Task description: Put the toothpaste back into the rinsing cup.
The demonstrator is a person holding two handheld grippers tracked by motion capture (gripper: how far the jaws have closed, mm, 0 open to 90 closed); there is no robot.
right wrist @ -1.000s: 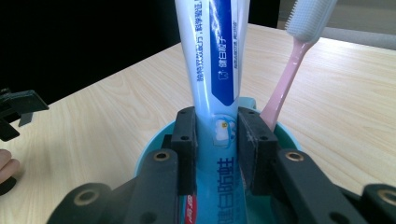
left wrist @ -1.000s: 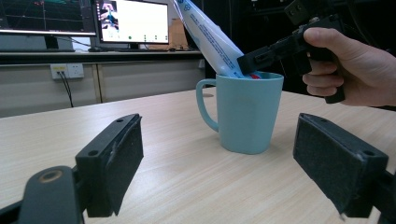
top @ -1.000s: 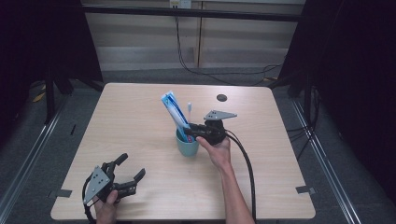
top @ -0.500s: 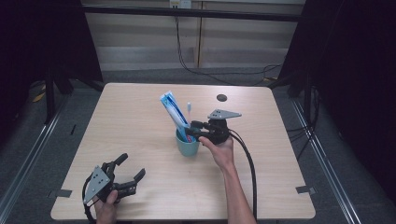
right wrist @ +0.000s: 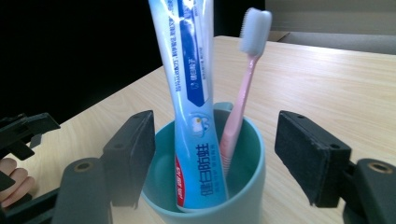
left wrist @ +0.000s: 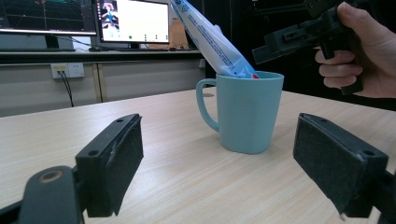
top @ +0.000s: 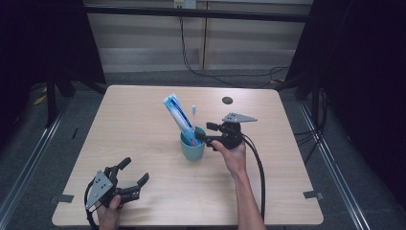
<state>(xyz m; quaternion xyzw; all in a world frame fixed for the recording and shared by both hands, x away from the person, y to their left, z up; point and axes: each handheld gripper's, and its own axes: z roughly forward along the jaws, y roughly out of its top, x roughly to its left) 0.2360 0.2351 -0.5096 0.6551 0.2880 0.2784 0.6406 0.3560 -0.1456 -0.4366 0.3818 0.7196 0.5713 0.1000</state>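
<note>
Our right gripper (top: 203, 138), jaws spread, hovers at the teal plastic mug (top: 192, 147) holding a blue-and-white toothpaste tube (right wrist: 191, 93); left gripper (top: 136, 175) spread too.

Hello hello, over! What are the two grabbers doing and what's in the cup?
Right gripper open at the cup. Left gripper open, low on the table, apart. Cup holds toothpaste and toothbrush. Nothing in the way.

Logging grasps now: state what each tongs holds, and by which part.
Nothing is held. The right tongs stand open at the mug rim, either side of the toothpaste and toothbrush. The left tongs are open, short of the mug.
</note>
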